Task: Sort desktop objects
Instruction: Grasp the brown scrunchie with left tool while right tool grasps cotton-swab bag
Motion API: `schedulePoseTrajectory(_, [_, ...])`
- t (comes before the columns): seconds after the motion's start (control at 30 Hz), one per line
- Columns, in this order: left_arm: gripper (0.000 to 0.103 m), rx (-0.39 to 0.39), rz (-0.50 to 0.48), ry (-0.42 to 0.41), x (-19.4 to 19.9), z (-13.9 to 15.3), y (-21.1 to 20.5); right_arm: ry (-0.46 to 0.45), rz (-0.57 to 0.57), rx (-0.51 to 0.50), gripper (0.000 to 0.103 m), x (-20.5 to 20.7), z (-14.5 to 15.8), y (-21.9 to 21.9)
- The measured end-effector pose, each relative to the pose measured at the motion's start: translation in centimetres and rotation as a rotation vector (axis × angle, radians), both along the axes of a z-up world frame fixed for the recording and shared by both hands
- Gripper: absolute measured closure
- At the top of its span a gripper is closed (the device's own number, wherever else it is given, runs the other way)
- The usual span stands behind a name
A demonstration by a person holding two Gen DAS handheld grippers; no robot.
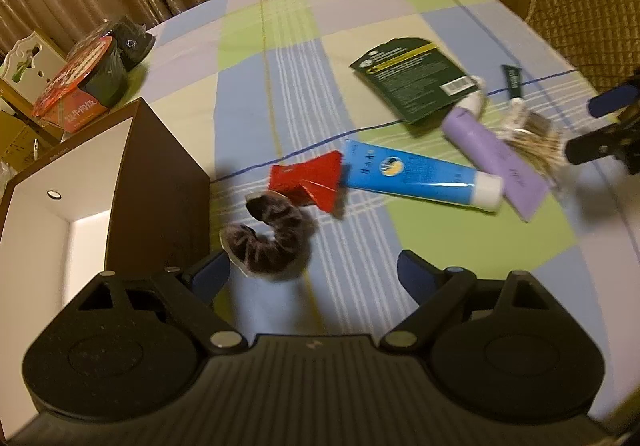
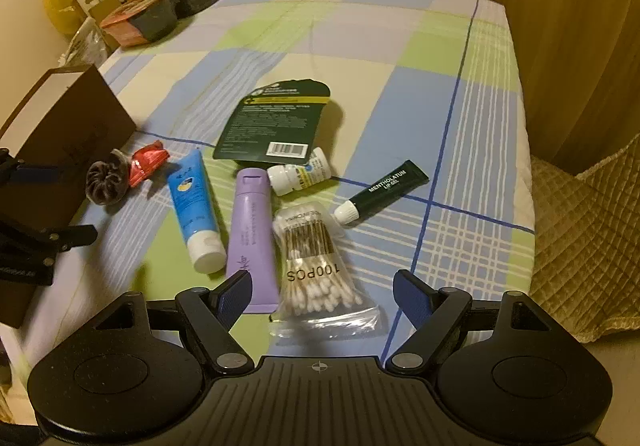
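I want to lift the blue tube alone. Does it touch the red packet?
Touching. In the left wrist view the blue tube's crimped end butts against the red packet, with no cloth between.

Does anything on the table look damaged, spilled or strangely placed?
Nothing looks spilled. The red packet beside the blue tube is crumpled and twisted. The items lie scattered at mixed angles, and the purple tube touches the cotton swab bag. The brown box shows no items inside.
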State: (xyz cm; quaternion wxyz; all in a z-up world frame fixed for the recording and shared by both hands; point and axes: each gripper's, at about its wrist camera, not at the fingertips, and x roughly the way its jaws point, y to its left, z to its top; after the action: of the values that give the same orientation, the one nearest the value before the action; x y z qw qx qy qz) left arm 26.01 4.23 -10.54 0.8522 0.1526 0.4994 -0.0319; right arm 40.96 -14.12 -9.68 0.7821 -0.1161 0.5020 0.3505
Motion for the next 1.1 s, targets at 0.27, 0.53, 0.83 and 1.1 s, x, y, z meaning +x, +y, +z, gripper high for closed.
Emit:
schedulePoseTrajectory(0.27, [0.021, 0.096, 0.015, 0.021, 3.3, -2.7, 0.5, 0.032, -0.024, 0.012, 0.022, 1.0, -0.9, 0.0])
schedulePoseTrajectory(0.53, [0.058, 0.088, 0.041, 0.046, 4.1, -4.7, 1.2, 0.051, -0.028, 0.018, 0.022, 1.5, -1.5, -0.1])
schedulePoseTrajectory(0.83, [0.088, 0.033, 0.037, 0.087, 1.3, -3.0, 1.8, 0.030, 0.051, -0.017, 0.022, 1.2, -2.3, 1.1])
schedulePoseTrajectory(1.1, [0.091, -0.031, 0.030, 0.090, -0.8, -1.5, 1.0, 0.004, 0.094, -0.073, 0.052, 1.5, -3.5, 2.8])
